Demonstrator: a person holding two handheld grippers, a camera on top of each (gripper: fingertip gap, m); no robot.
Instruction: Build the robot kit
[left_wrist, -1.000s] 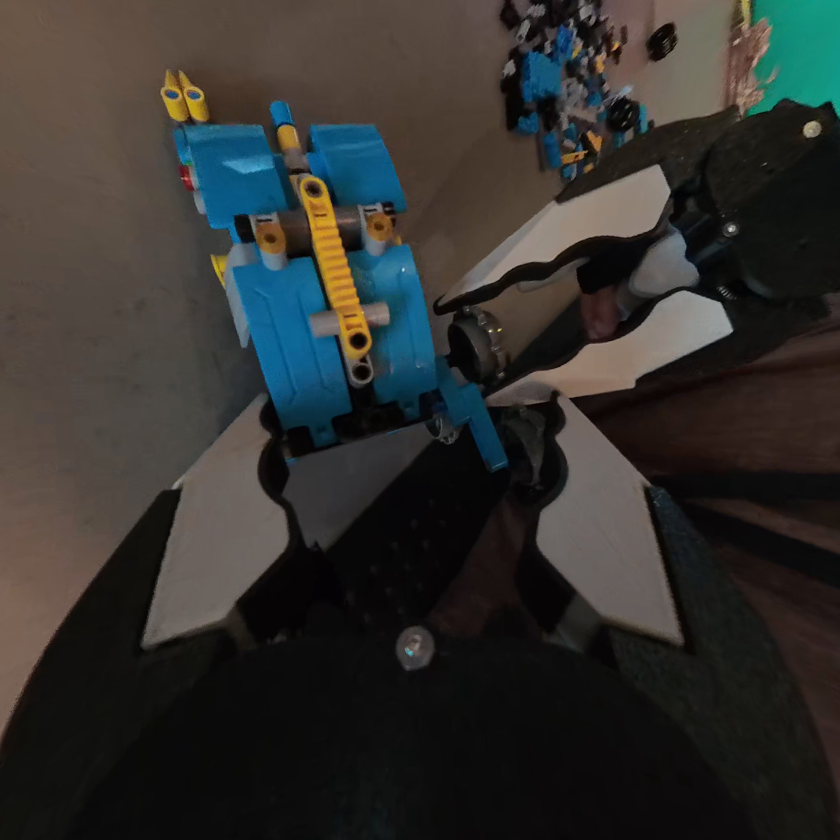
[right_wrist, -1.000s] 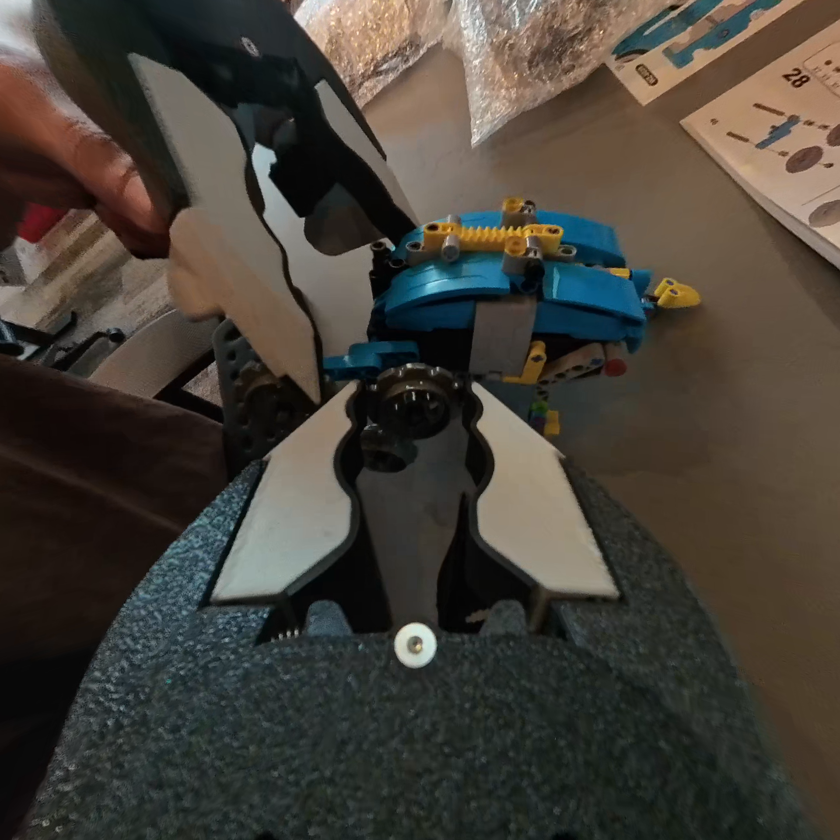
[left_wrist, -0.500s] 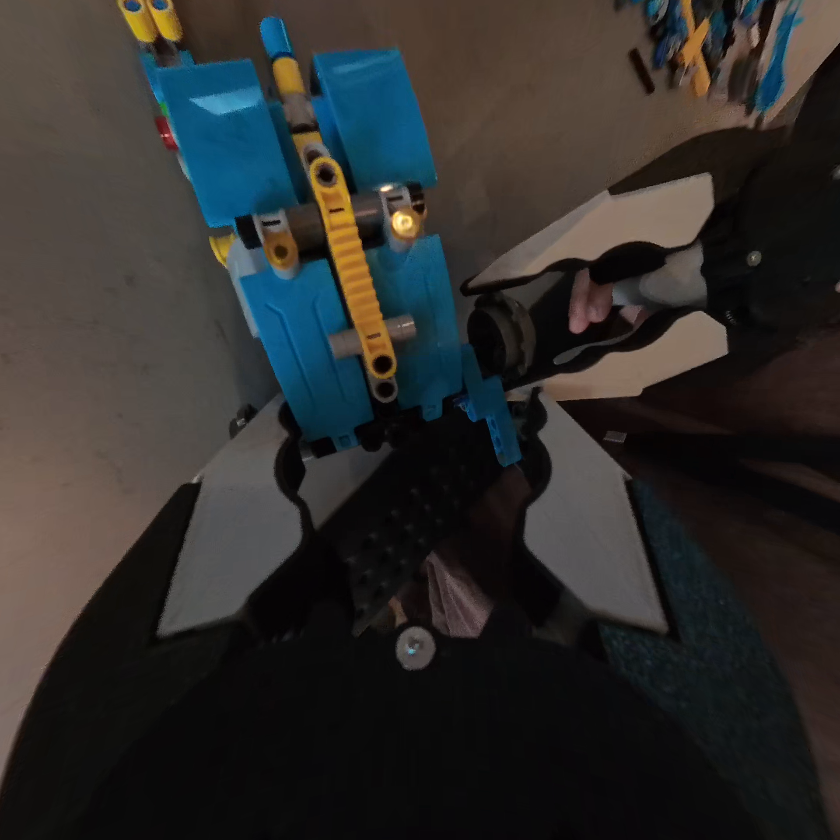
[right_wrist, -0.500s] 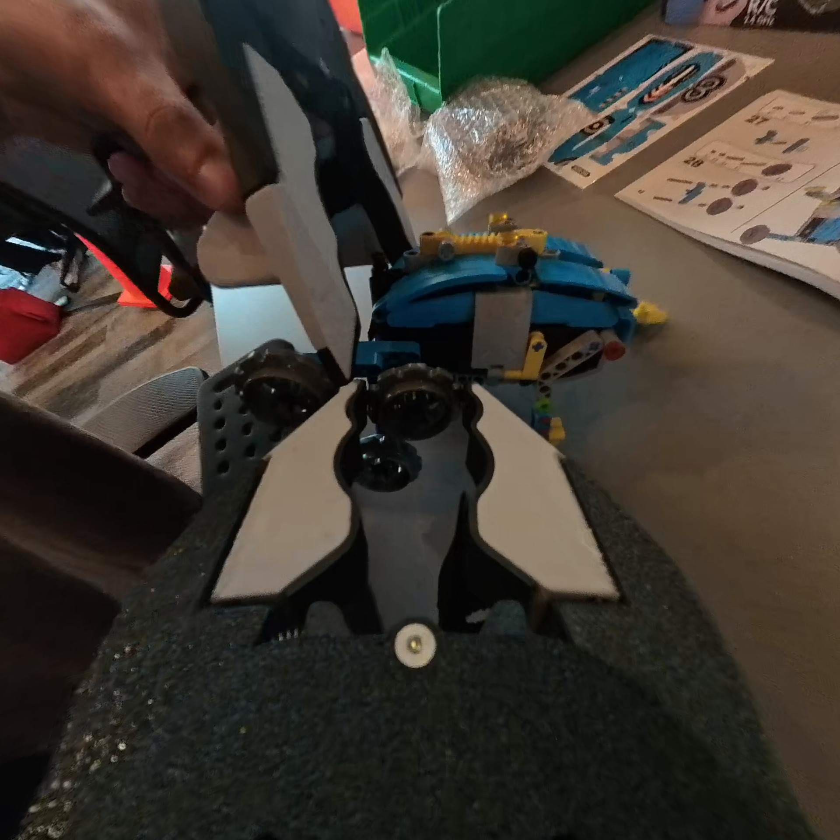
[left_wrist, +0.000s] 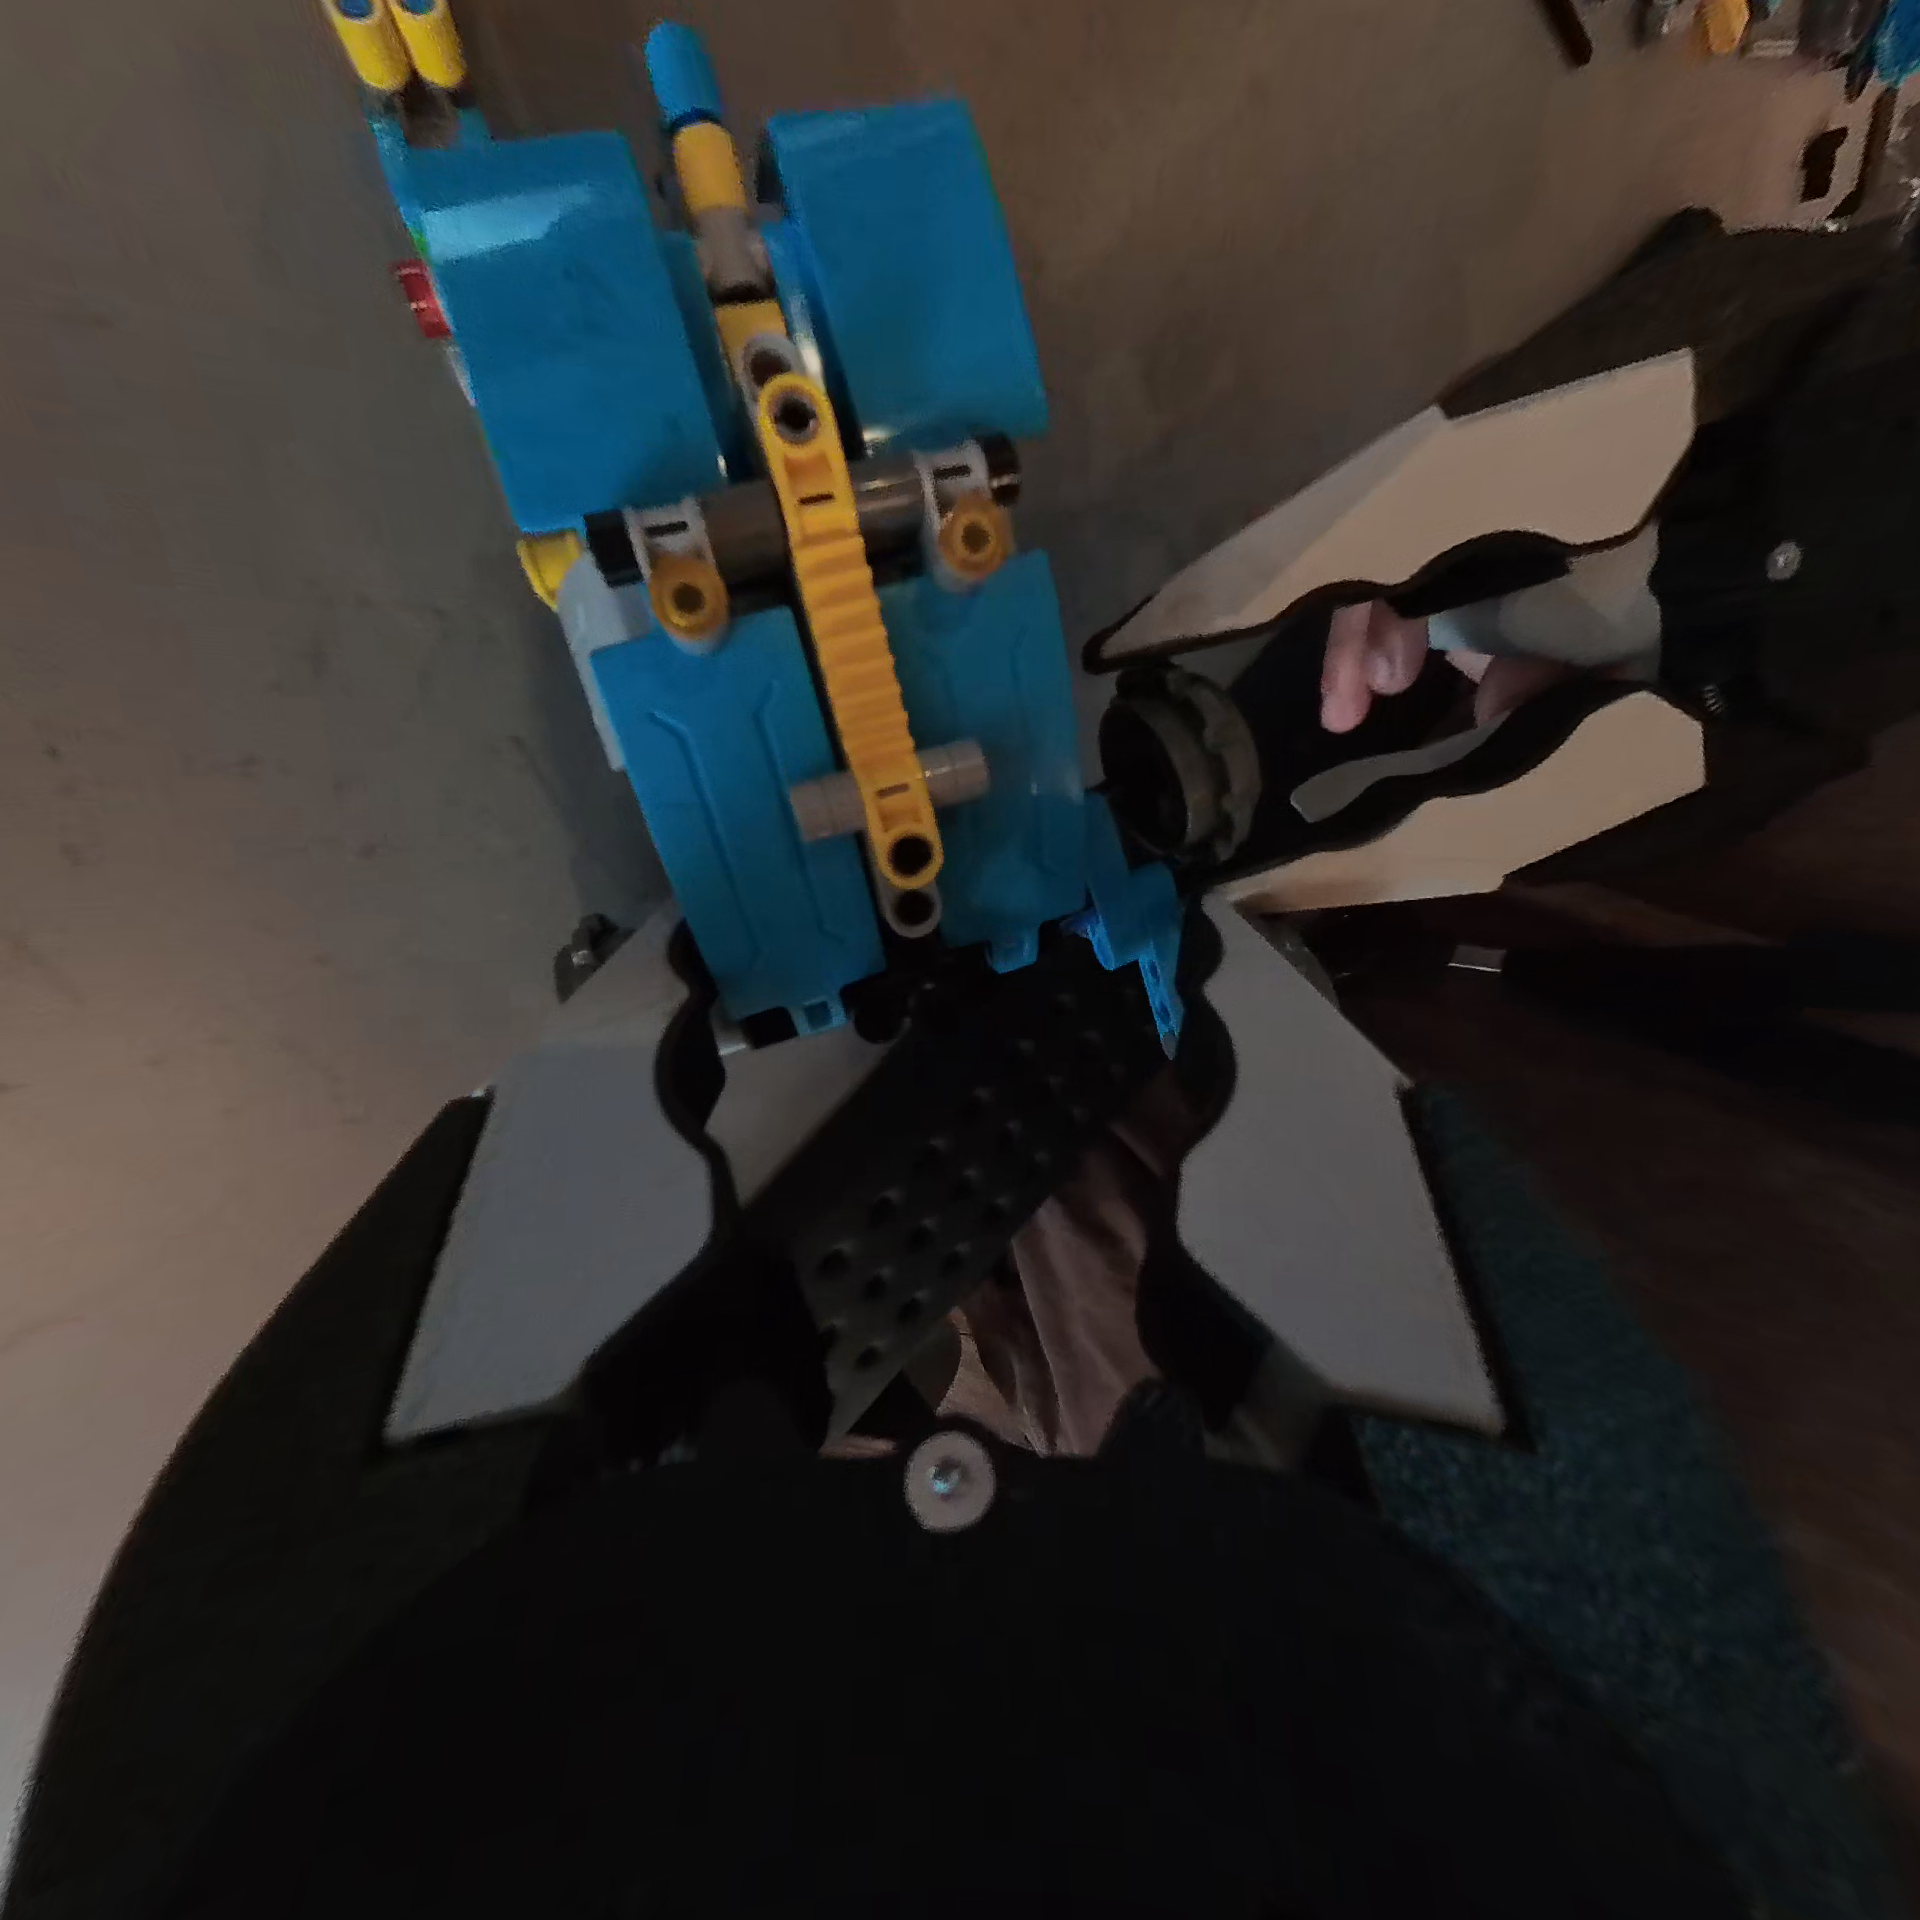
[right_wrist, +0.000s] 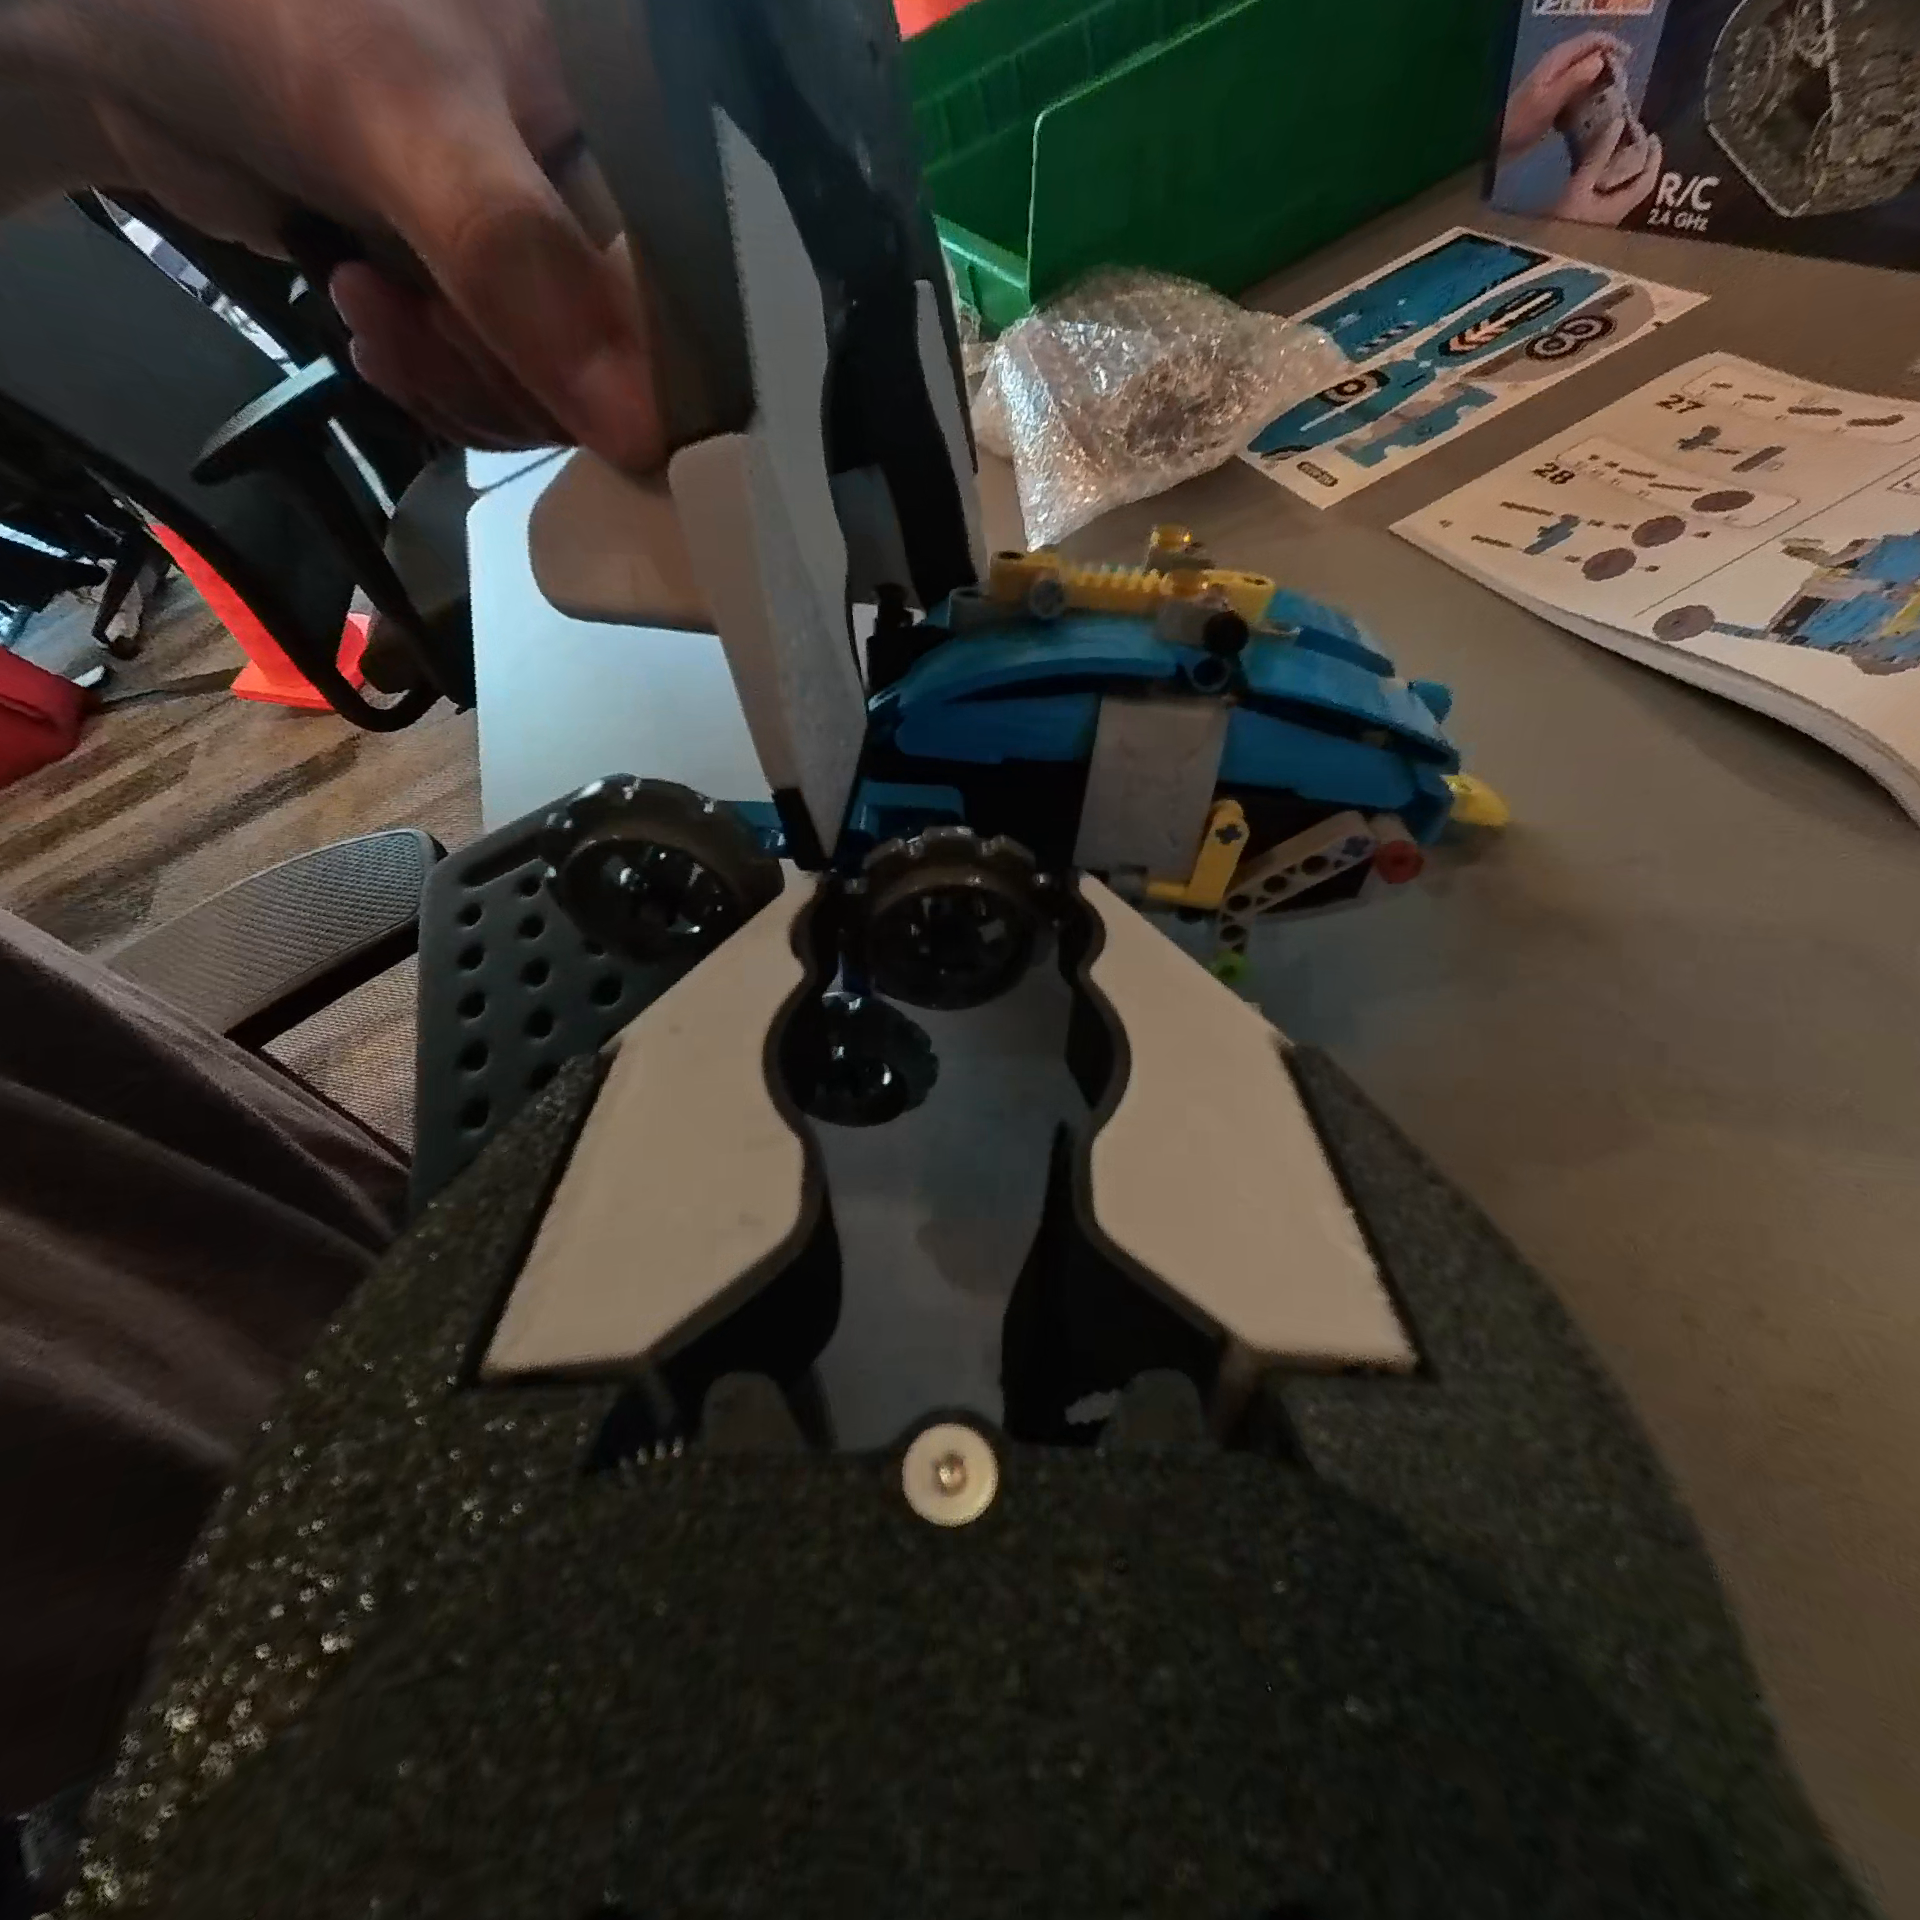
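Observation:
A blue and yellow brick vehicle (left_wrist: 727, 790) lies on the grey table (left_wrist: 208, 727). My left gripper (left_wrist: 935, 956) is shut on its rear end, above a dark perforated plate (left_wrist: 966, 1174). In the right wrist view its fingers (right_wrist: 790, 582) come down on the vehicle (right_wrist: 1018, 717) from above. My right gripper (right_wrist: 948, 894) is shut on a dark toothed wheel (right_wrist: 951, 925) and holds it against the vehicle's rear side. The left wrist view shows it (left_wrist: 1153, 779) with the wheel (left_wrist: 1205, 748) from the right. A second wheel (right_wrist: 644, 894) sits on the plate (right_wrist: 488, 997).
A green bin (right_wrist: 1143, 156), a bubble-wrap bag (right_wrist: 1132, 384), a sticker sheet (right_wrist: 1455, 364), an open instruction booklet (right_wrist: 1704, 561) and a box (right_wrist: 1714, 114) lie beyond the vehicle. The table edge runs at the left, with a chair (right_wrist: 281, 935) and floor below.
Both views have tilted up and moved closer, so more of the far table shows. The second wheel on the plate has come into view. Both grips are unchanged.

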